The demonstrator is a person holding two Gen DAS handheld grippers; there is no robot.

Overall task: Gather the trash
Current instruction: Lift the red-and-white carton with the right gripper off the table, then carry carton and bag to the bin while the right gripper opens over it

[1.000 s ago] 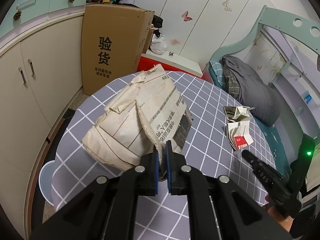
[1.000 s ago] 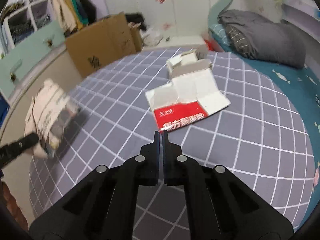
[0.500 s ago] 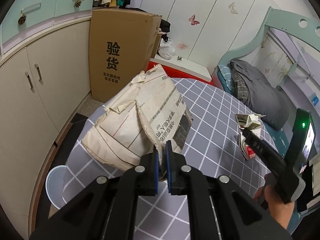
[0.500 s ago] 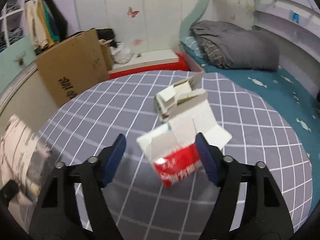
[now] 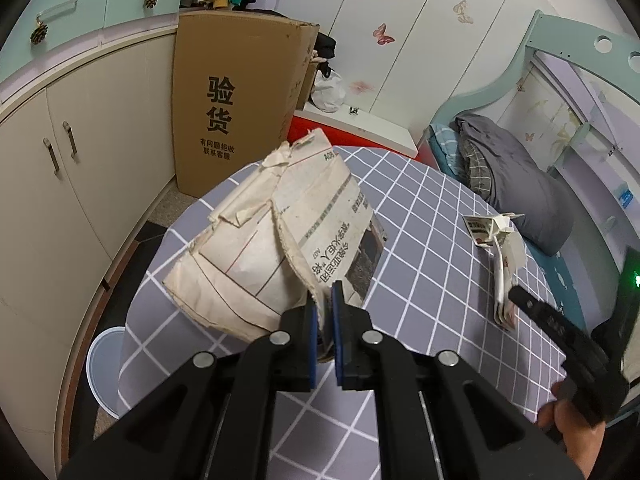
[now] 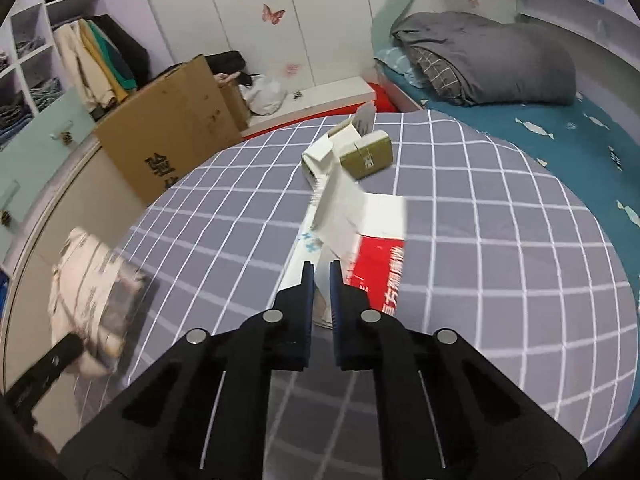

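A crumpled newspaper [image 5: 280,248] hangs over the table's left side, and my left gripper [image 5: 324,312] is shut on its lower edge. The same bundle [image 6: 88,280] shows at the left of the right wrist view, with the left gripper [image 6: 68,344] under it. My right gripper [image 6: 319,280] is shut on the white edge of a flattened red-and-white carton [image 6: 376,256], which tilts up off the checked tablecloth [image 6: 500,280]. From the left wrist view the carton [image 5: 506,276] stands on edge in the right gripper [image 5: 516,294]. A torn olive-and-white small box [image 6: 352,152] lies just beyond it.
A tall cardboard box [image 5: 236,100] stands on the floor behind the table, beside cream cabinets [image 5: 60,180]. A pale round bin [image 5: 102,364] sits on the floor under the table's left rim. A bed with a grey duvet [image 5: 516,184] borders the right side.
The right gripper opened wide around the red-and-white carton, then closed on its edge; the carton went from lying flat to tilted up. The left gripper kept hold of the newspaper.
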